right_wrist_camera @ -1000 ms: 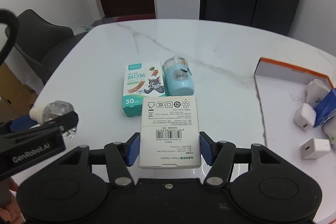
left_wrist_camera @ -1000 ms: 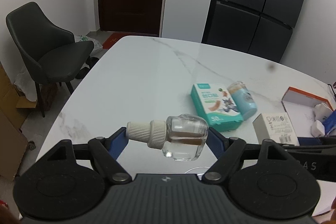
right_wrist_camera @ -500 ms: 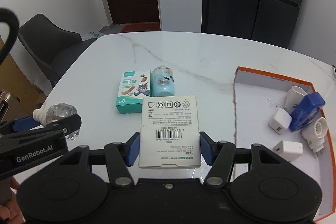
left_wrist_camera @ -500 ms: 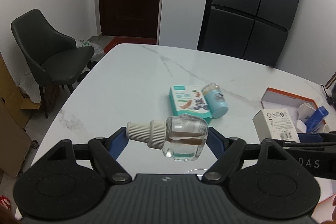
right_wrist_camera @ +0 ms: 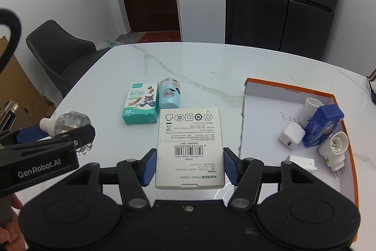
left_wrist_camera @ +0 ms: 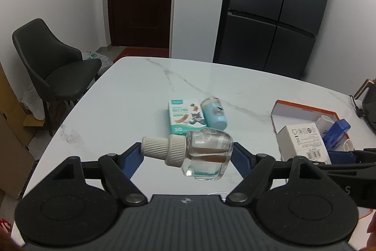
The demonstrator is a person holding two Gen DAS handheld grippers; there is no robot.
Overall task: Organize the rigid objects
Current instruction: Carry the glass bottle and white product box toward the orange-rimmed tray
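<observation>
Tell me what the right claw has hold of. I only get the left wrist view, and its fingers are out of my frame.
Observer: The right claw is shut on the flat white box, one finger on each long side, barcode face up.
Operator: List anything in the tray that the box hides from me.
Observer: A white charger cube sits against the blue case.
Operator: Find me bare floor in there.
Observer: The orange-rimmed tray is bare along its left side, next to the box.
</observation>
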